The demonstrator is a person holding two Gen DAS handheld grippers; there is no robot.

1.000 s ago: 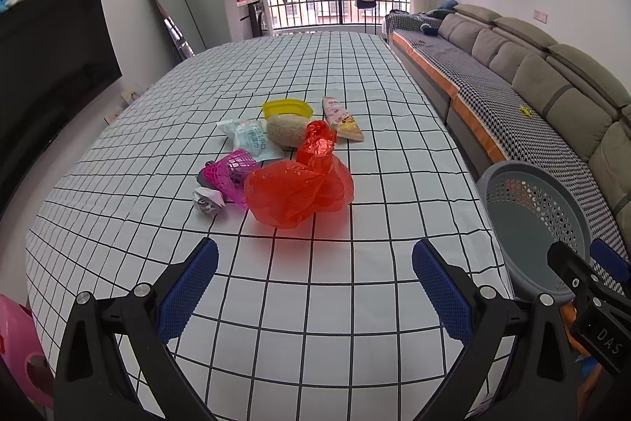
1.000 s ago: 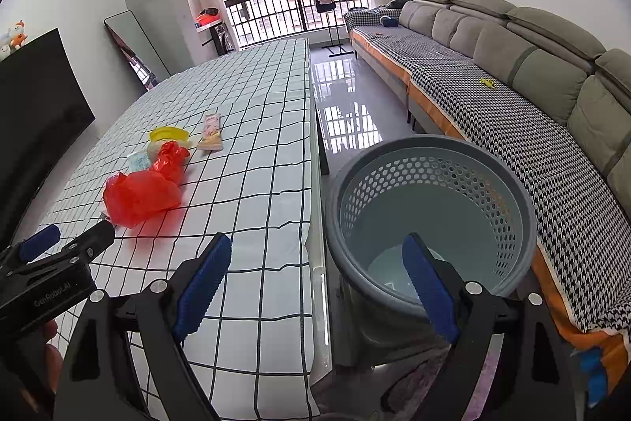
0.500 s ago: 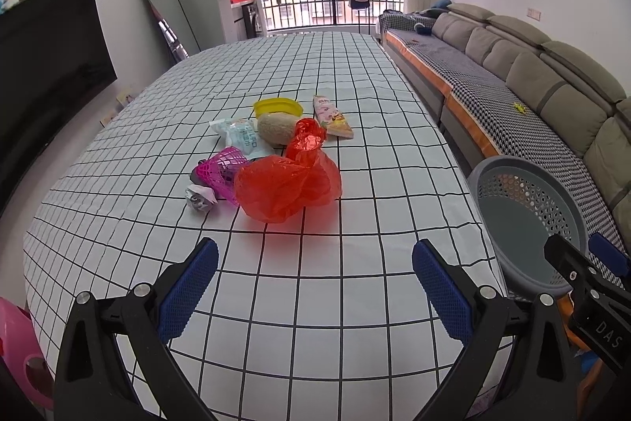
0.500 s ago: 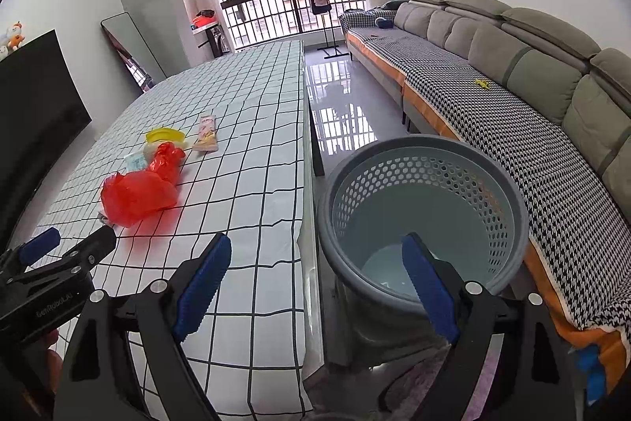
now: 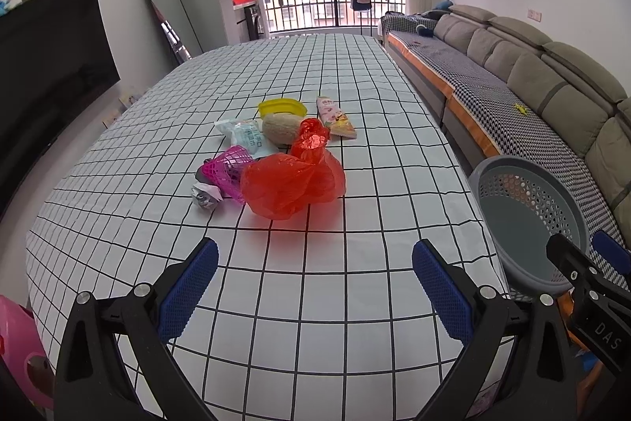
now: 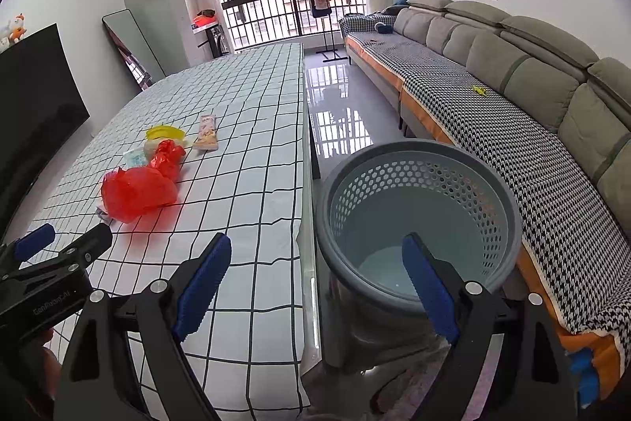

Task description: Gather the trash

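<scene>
A heap of trash lies mid-table: a red plastic bag (image 5: 294, 180), a pink net (image 5: 228, 170), a crumpled foil scrap (image 5: 205, 196), a white packet (image 5: 244, 135), a beige round lump (image 5: 280, 129), a yellow lid (image 5: 282, 105) and a snack wrapper (image 5: 335, 117). My left gripper (image 5: 315, 287) is open and empty, short of the bag. A grey perforated bin (image 6: 418, 216) stands off the table's right edge. My right gripper (image 6: 315, 279) is open and empty above the bin's near rim. The red bag also shows in the right wrist view (image 6: 136, 190).
The checked tablecloth (image 5: 315, 302) covers a long table. A grey sofa (image 6: 512, 73) runs along the right wall, with glossy floor (image 6: 339, 113) between it and the table. A black TV (image 5: 43, 66) stands at the left. A pink object (image 5: 19, 342) is at the near left corner.
Both grippers have drawn back and risen slightly; the trash heap and the bin look a little farther away. Both stay open and empty.
</scene>
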